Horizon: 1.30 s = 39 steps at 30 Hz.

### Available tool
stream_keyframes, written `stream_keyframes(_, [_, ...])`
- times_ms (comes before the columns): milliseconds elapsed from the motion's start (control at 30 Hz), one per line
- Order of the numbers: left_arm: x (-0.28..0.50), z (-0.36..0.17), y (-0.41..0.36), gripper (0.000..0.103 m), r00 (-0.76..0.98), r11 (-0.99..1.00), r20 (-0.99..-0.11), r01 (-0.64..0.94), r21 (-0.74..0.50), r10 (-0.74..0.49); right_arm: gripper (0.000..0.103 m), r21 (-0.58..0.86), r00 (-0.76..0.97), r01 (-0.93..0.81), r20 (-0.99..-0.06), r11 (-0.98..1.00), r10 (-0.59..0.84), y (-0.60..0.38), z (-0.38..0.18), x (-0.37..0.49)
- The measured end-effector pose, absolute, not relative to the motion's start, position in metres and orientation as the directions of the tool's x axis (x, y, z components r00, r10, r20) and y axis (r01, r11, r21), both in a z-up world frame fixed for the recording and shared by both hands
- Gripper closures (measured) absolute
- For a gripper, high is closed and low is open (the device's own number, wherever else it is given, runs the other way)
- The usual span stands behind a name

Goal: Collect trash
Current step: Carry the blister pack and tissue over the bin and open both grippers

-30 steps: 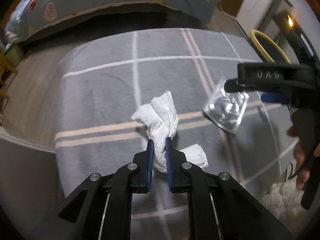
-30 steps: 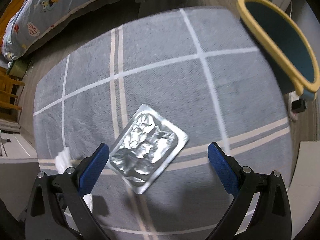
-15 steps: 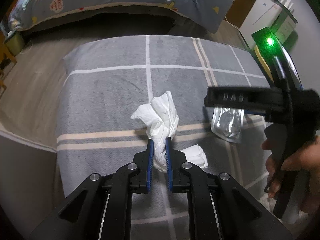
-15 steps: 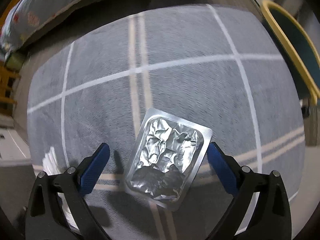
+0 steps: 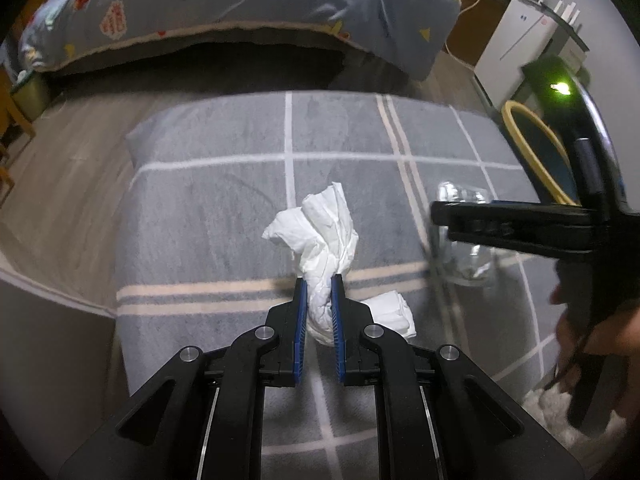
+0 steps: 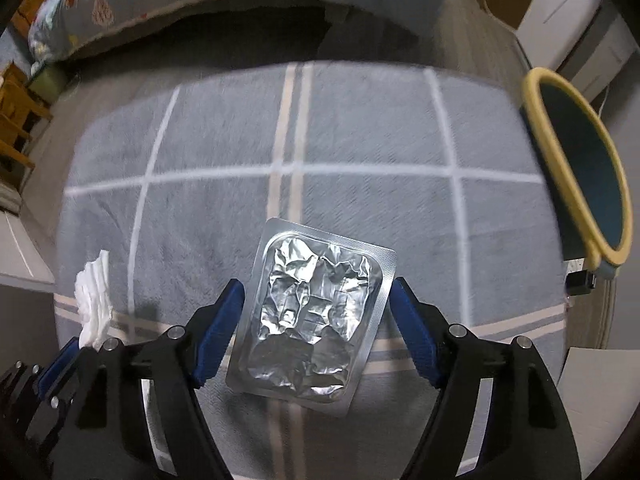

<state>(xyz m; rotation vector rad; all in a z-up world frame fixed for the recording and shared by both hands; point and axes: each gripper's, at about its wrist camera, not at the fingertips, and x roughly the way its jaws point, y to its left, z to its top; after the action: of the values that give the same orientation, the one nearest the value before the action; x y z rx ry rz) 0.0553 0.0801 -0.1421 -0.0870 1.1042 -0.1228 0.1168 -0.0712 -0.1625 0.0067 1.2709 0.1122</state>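
Crinkled, shiny foil blister pack [image 6: 316, 312], soft creased white tissue [image 5: 326, 240], on a matt, fuzzy woven grey rug [image 6: 360, 128].

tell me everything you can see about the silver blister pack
The blister pack is a flat, rounded-corner rectangle of shiny silver foil with a smooth rim and a crumpled, torn-looking centre. It lies slightly askew on the grey rug, over its cream stripes. The open right gripper straddles it, blue pads close at both long edges; contact is unclear. In the left wrist view it is blurred and partly hidden behind that gripper.
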Motion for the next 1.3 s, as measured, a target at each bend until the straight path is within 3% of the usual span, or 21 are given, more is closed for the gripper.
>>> stream_keyframes(500, [0.064, -0.103, 0.009, 0.09, 0.564, 0.984, -0.819, 0.178, 0.001, -0.102, 0.029, 0.085, 0.521, -0.055, -0.847, 0.995, 0.101, -0.176, -0.063, 0.119])
stream_keyframes(1067, [0.092, -0.099, -0.06, 0.09, 0.56, 0.968, -0.816, 0.25, 0.0, -0.145, 0.029, 0.171, 0.59, 0.012, -0.797, 0.985, 0.131, -0.325, -0.02, 0.143])
stream_keyframes(1300, [0.107, -0.092, -0.096, 0.09, 0.564, 0.954, -0.809, 0.298, 0.012, -0.166, 0.029, 0.194, 0.581, 0.096, -0.807, 0.976, 0.103, -0.383, -0.033, 0.157])
